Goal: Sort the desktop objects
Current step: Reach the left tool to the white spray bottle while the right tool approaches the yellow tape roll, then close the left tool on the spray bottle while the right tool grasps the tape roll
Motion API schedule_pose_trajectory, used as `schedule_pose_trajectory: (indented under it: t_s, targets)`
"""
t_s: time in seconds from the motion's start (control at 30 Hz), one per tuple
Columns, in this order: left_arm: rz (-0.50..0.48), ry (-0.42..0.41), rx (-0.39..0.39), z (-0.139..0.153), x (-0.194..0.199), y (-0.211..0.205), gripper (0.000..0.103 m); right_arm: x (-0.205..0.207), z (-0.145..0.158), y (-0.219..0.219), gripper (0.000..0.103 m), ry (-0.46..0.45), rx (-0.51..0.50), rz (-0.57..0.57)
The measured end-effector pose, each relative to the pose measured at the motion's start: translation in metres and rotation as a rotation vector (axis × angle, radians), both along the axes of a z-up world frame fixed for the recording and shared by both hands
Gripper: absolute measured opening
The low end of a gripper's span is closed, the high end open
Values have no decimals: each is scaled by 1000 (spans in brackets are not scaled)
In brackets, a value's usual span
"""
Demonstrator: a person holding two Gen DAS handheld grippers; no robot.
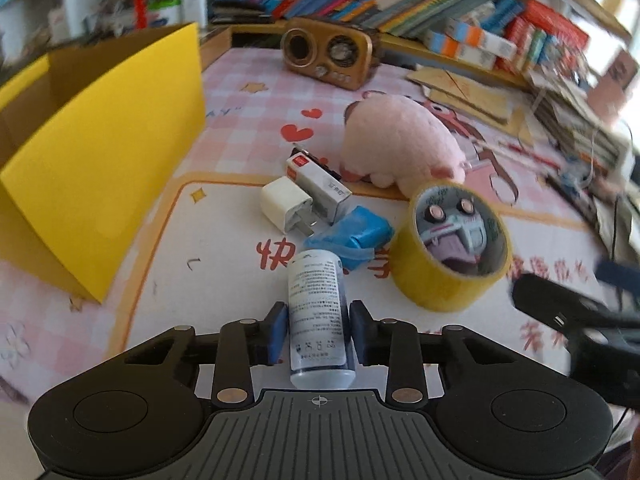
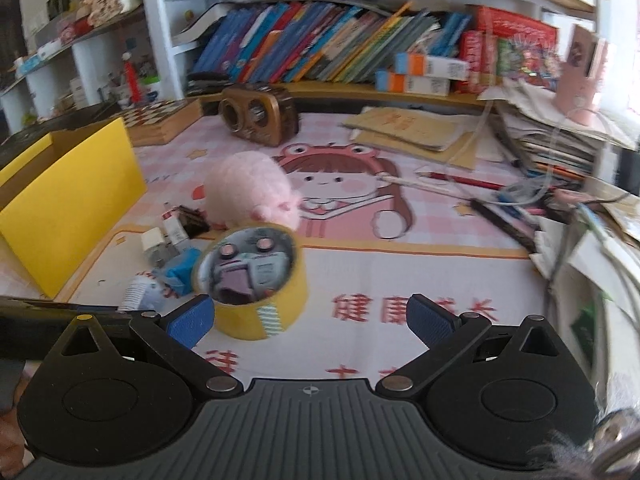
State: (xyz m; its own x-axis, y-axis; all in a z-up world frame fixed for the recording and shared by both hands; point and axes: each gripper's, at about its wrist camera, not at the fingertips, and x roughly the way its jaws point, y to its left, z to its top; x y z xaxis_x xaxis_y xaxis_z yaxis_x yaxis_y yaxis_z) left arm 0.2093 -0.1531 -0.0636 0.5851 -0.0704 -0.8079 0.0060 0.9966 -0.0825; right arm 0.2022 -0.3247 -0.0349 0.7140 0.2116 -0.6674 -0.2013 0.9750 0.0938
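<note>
**Bottle gripped, box waits to the left**

The left gripper [image 1: 319,330] is clamped on a small white labelled bottle [image 1: 318,312], pinched low on its body, near the base, above the pink desk [image 1: 224,128]. A clean step would lift it straight before swinging toward the yellow box [image 1: 108,168], clearing the blue packet [image 1: 356,236] and the tape roll [image 1: 452,248]. The right gripper [image 2: 308,320] stands wide and empty, just beside that roll.

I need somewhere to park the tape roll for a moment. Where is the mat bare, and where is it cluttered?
Bare: the mat right of the tape roll, up to the paper stacks, and the strip between the yellow box and the charger. Crowded: the cluster of charger, blue pouch, white bottle and pink plush.
</note>
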Motion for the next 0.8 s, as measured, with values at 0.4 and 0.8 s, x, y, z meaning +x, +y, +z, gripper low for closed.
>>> schedule_pose_trajectory:
  t_s: [0.4, 0.8]
  targets:
    - [-71, 1, 60, -8, 7, -1, 31, 47, -18, 24, 103, 76, -9, 87]
    - [69, -34, -64, 13, -8, 37, 31, 69, -37, 45, 100, 121, -74, 182]
